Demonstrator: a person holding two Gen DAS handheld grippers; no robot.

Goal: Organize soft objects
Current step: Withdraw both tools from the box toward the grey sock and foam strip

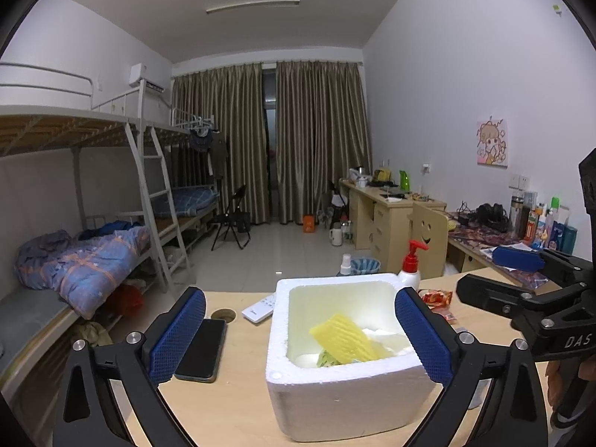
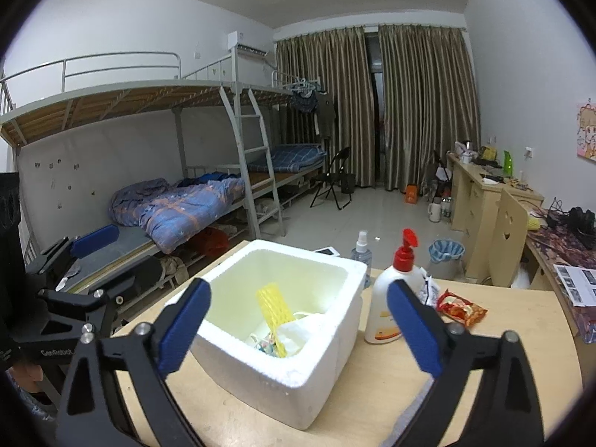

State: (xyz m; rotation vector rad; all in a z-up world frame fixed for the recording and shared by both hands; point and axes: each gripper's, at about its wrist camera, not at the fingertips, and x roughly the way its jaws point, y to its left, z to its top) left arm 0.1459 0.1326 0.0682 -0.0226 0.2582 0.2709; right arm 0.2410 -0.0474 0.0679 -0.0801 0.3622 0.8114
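The yellow foam net (image 1: 342, 337) leans tilted inside the white foam box (image 1: 346, 391), its lower end resting among white and pale green soft things (image 1: 327, 358) at the bottom — what exactly those are is hard to tell. The box stands on the wooden table (image 1: 246, 402).

The left gripper (image 1: 300, 335) has its jaws spread wide, with nothing pressed between the blue pads (image 1: 175, 339). The near part of the box lies between its fingers, the right pad just at the box's right wall; whether it touches cannot be told. A dark phone (image 1: 203, 350) lies on the table just beside the left finger, and a white remote (image 1: 259, 307) lies beyond the fingertips, to the left of the box.

The right gripper (image 2: 298, 326) is likewise wide open and empty — the box sits between its fingers, the net (image 2: 272, 316) upright-tilted in the middle of the gap. A white pump bottle with a red head (image 2: 387, 298) stands just behind the right finger, close to the box's right side. A red snack packet (image 2: 462, 307) lies outside the right finger, and a small clear spray bottle (image 2: 360, 247) stands beyond the box's far edge.
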